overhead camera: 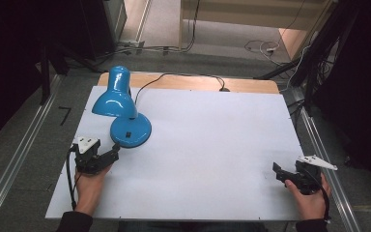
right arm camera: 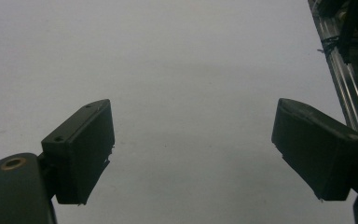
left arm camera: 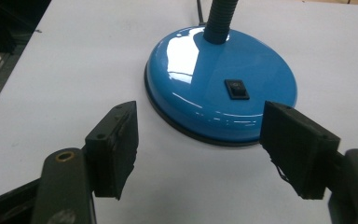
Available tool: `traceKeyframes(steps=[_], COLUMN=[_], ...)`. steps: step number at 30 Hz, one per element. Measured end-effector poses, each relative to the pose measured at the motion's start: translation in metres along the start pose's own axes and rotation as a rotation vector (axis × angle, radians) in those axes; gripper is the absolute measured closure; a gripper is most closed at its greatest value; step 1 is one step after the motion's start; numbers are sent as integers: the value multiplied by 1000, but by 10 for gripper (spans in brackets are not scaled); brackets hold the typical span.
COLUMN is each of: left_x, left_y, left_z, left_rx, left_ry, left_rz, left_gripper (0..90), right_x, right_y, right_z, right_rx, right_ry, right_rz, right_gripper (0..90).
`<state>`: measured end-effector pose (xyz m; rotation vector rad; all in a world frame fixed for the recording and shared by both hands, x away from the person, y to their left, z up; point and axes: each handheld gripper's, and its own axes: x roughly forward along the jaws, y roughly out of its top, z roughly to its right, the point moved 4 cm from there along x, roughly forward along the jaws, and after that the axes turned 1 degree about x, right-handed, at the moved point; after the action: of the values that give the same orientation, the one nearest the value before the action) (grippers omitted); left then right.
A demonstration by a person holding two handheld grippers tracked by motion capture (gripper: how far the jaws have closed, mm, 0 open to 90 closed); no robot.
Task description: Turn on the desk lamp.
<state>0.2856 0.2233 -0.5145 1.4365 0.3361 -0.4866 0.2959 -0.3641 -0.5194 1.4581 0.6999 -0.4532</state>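
A blue desk lamp stands at the table's left. Its round base (overhead camera: 130, 130) rests on the white board, and its shade (overhead camera: 113, 96) leans over to the far left. On the base (left arm camera: 205, 70) sits a black rocker switch (left arm camera: 237, 88), below the black gooseneck (left arm camera: 219, 18). My left gripper (overhead camera: 110, 151) is open just in front of the base, jaws wide apart and pointing at it (left arm camera: 200, 140), touching nothing. Near the front right corner, my right gripper (overhead camera: 282, 170) is open over bare board (right arm camera: 193, 135), holding nothing.
The white board (overhead camera: 212, 145) covers a wooden table. The lamp's black cord (overhead camera: 174, 76) runs along the far edge. Metal rails (overhead camera: 9, 164) flank both sides, and one (right arm camera: 349, 93) passes close to my right gripper. Cables lie on the floor beyond.
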Motion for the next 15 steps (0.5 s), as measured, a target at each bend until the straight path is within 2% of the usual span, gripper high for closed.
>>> traceKeyframes(steps=[5,9,14,15], left_x=[3,6,11,12], left_y=[3,5,8,8], left_z=[3,6,9,9], left_rx=[10,11,19,20], left_ry=[-7,-32,-52,-59], left_rz=[9,21,27,25], left_gripper=[362,425,542,595], right_x=[1,0,1,1], right_y=[0,0,-1,-1], right_z=[0,0,1,1], right_rx=[-1,0,2,1], right_ry=[-1,-2,-2,-3], right_rz=[-2,-4,-6,-6], right_gripper=[116,116,117,117])
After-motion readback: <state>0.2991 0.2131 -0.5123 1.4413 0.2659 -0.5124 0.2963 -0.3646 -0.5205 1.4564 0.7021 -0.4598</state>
